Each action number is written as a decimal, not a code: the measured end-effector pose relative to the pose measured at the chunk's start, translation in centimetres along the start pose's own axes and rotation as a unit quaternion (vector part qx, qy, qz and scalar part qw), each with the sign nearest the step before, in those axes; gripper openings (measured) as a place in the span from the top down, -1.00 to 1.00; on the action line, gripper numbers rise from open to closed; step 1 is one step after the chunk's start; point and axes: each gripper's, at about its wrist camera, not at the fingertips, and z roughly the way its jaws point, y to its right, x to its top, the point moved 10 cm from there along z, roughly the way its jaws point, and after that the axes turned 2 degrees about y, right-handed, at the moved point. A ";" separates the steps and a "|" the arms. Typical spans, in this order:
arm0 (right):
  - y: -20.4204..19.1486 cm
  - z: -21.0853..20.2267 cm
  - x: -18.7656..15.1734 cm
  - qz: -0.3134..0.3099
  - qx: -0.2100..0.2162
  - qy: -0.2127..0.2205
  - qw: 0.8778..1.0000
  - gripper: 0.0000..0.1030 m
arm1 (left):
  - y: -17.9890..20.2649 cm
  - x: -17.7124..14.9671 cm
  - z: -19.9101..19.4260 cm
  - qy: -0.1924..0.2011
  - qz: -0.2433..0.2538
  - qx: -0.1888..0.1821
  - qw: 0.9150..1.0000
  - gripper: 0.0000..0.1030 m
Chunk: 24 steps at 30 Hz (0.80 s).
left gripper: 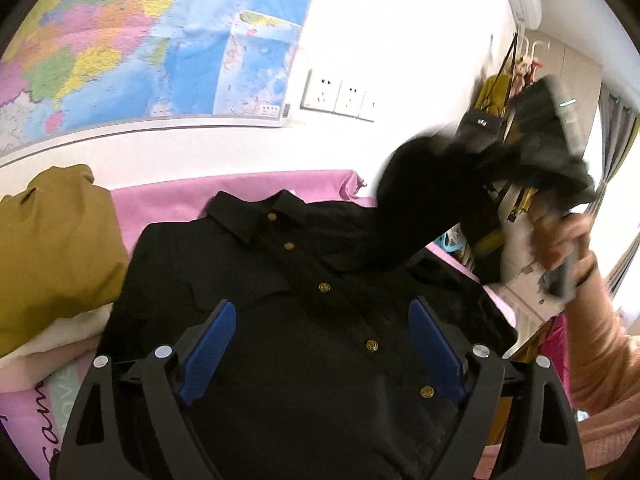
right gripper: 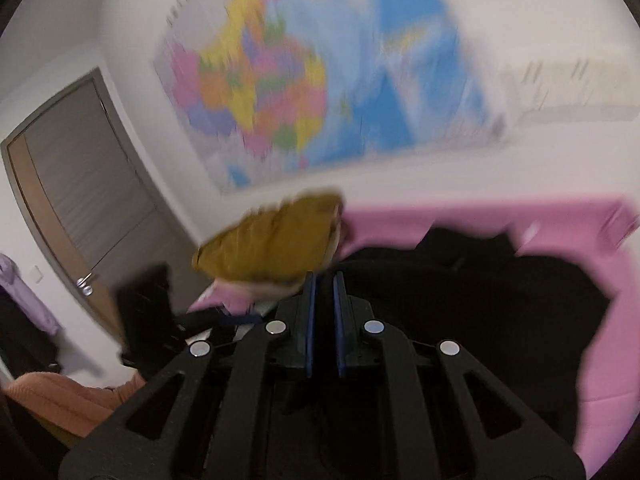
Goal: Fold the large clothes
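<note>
A black button-up shirt [left gripper: 304,320] with gold buttons lies front up on a pink sheet [left gripper: 224,192]. My left gripper [left gripper: 322,316] is open and empty, hovering just above the shirt's chest. In the left wrist view my right gripper [left gripper: 480,156] holds the shirt's right sleeve [left gripper: 416,200] lifted above the shoulder. In the right wrist view the right gripper [right gripper: 324,280] has its blue pads nearly together on thin black cloth, with the shirt [right gripper: 480,288] below; the view is blurred by motion.
A mustard-coloured garment [left gripper: 52,248] lies on a stack of folded clothes at the left, also seen in the right wrist view [right gripper: 276,240]. A wall map [left gripper: 140,40] and sockets [left gripper: 336,94] are behind. A door [right gripper: 80,184] is at the left.
</note>
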 end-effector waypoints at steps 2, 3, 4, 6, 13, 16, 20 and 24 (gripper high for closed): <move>1.0 4.1 -2.2 0.025 -0.001 -0.038 0.999 0.83 | -0.3 -0.2 -0.3 0.000 0.002 -0.004 1.000 -0.67; 1.4 6.0 -3.5 0.036 0.001 -0.054 0.998 0.78 | -0.4 -0.5 -0.2 -0.003 0.004 -0.005 1.000 -0.68; 2.0 7.5 -4.7 0.057 0.005 -0.070 0.996 0.74 | -0.5 -0.8 0.0 -0.007 0.006 -0.008 1.000 -0.71; 3.0 9.2 -6.0 0.075 -0.004 -0.087 0.993 0.46 | -0.5 -1.7 1.1 -0.026 0.005 -0.018 0.999 -0.74; 7.5 3.5 -4.7 0.050 -0.085 -0.025 0.995 0.10 | -0.1 -4.3 6.1 -0.104 0.007 -0.030 0.994 -0.74; 13.1 -2.1 -3.9 0.085 -0.151 0.013 0.985 -0.06 | -0.5 -4.5 8.1 -0.131 -0.003 -0.022 0.991 -0.74; 20.8 -6.0 -6.2 0.163 -0.211 0.007 0.964 -0.17 | -1.5 -4.5 10.5 -0.160 -0.037 -0.028 0.986 -0.36; 23.5 -4.9 -9.1 0.202 -0.192 -0.024 0.960 -0.21 | -2.4 -5.0 12.1 -0.189 -0.028 -0.004 0.982 0.48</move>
